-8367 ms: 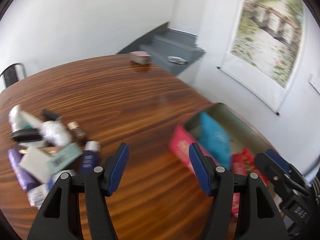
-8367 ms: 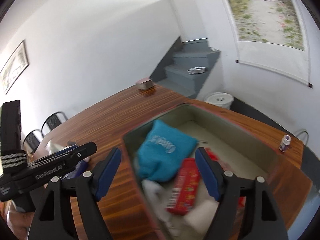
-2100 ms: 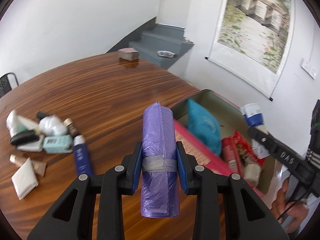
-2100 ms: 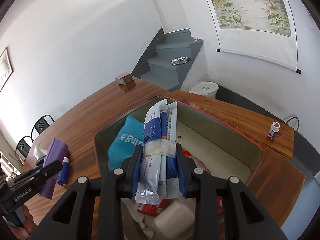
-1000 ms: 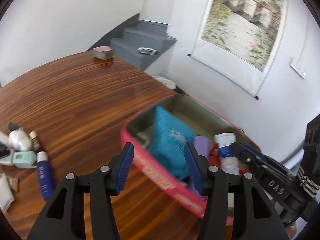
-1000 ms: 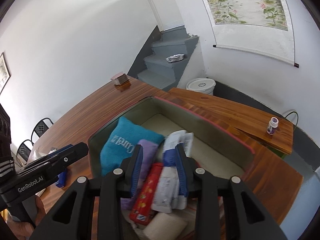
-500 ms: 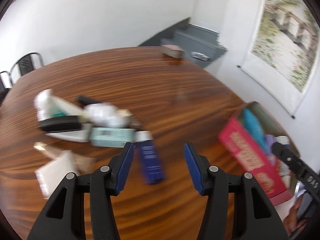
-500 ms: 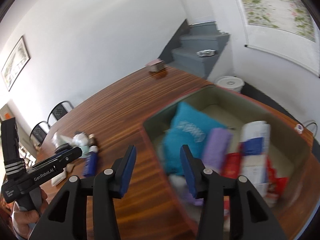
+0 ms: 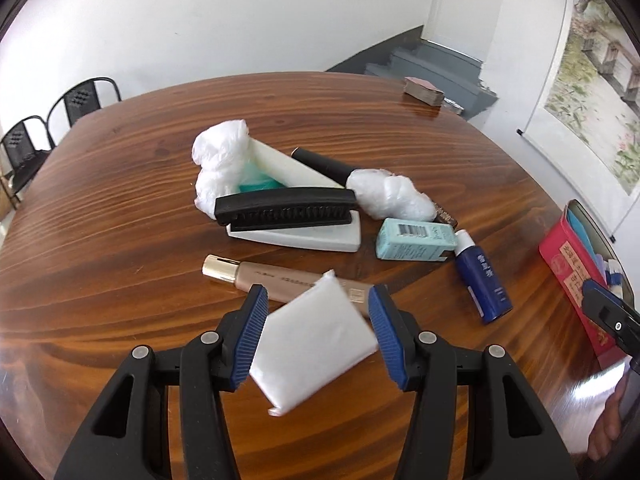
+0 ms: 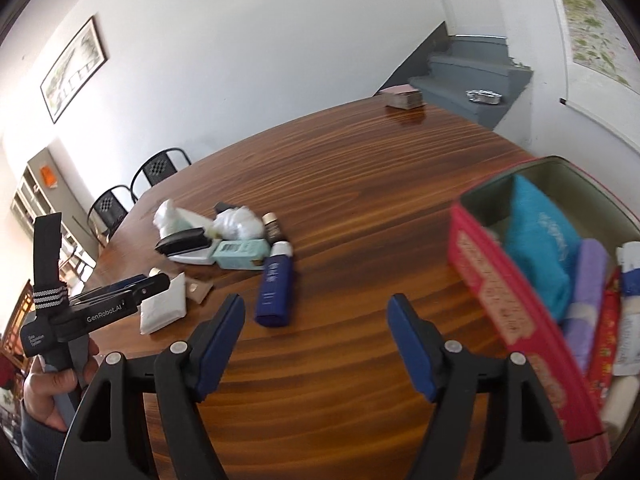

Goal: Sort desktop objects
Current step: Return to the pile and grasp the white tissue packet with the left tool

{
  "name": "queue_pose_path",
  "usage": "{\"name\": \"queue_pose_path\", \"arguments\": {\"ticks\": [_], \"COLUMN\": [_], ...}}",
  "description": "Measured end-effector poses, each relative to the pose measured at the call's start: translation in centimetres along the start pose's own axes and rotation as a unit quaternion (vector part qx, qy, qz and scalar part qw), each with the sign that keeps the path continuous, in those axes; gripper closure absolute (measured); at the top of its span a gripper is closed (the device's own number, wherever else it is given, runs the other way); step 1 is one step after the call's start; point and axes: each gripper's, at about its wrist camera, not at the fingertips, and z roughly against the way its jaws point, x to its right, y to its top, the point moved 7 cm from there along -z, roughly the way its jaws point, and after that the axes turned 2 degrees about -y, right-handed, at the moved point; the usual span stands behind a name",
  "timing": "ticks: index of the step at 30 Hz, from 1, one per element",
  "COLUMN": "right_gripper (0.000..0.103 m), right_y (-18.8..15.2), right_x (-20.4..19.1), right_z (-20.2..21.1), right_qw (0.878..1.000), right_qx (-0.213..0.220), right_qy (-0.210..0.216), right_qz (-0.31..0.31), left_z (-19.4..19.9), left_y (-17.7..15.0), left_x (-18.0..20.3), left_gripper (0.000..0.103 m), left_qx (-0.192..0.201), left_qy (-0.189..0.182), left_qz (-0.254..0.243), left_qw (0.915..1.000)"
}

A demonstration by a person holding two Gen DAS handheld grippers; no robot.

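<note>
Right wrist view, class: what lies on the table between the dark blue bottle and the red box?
Nothing: in the right wrist view the stretch between the dark blue bottle and the red box is bare wooden table.

Purple roll [image 10: 585, 292] and blue-white packet [image 10: 632, 270] now boxed.

Bare brown wooden surface [image 10: 360, 208] lies open between the red rectangular tin box [image 10: 504, 280] and the dark blue plastic bottle [image 10: 274, 284]; beyond the bottle, clustered toiletries block passage.
</note>
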Motion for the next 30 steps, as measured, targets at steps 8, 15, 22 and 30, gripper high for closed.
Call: {"name": "queue_pose_path", "arguments": {"ticks": [8, 15, 22, 30], "right_gripper": [0.025, 0.025, 0.024, 0.024], "right_y": [-0.8, -1.0, -0.9, -1.3], "right_x": [-2.4, -1.8, -1.2, -1.4], "right_z": [-2.2, -2.6, -2.6, -2.6], "right_qw": [0.999, 0.999, 0.999, 0.999], "right_qx": [-0.028, -0.034, -0.036, -0.038], "right_qy": [0.007, 0.004, 0.008, 0.008], "right_qz": [0.018, 0.01, 0.001, 0.01], "left_z": [-1.2, -0.9, 0.3, 0.8], "left_y": [-1.2, -2.1, -3.6, -5.5], "left_x": [-0.4, 0.4, 1.4, 2.3], "left_gripper": [0.047, 0.047, 0.029, 0.027], "left_qx": [-0.021, -0.038, -0.038, -0.04], "left_qy": [-0.05, -0.065, -0.062, -0.033], "left_qz": [-0.025, -0.033, -0.044, -0.093], "left_qw": [0.9982, 0.9966, 0.9964, 0.9943]}}
